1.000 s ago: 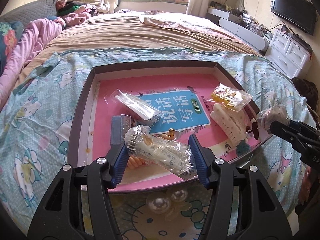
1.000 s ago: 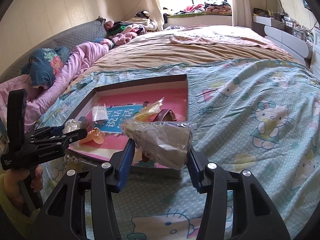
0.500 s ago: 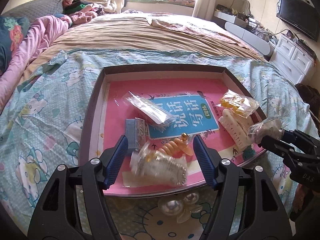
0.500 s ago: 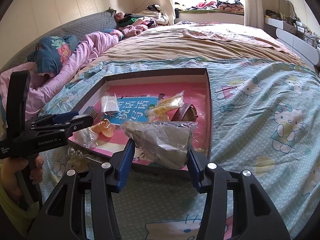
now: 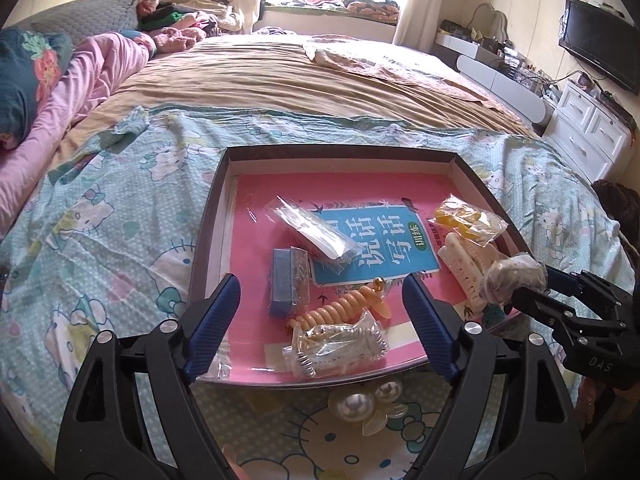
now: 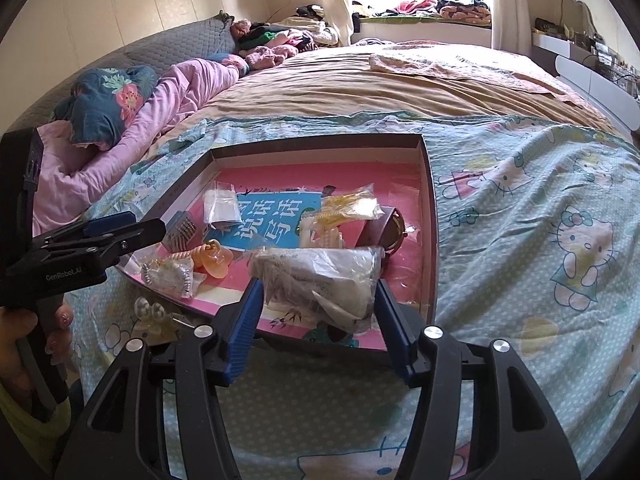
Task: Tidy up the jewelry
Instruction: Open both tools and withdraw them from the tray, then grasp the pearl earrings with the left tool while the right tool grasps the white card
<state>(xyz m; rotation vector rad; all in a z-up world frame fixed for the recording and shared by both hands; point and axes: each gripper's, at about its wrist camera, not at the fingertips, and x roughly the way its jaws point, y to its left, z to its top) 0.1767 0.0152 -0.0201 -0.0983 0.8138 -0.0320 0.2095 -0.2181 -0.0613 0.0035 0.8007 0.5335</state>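
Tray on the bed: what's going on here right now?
A person is sorting bagged jewelry into the tray. The right hand-held gripper is shut on a clear bag above the tray's near edge. The left hand-held gripper is open, a bagged hair clip lying in the tray between its fingers. A pearl hairpin lies outside on the bedspread.

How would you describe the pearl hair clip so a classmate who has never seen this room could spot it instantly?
Find the shallow dark-rimmed tray lying on the cartoon-cat bedspread. Look just outside its near edge, on the bedspread itself, for the pearl hair clip. Unlike the bagged pieces inside the tray, it is loose and carries two shiny round pearls.
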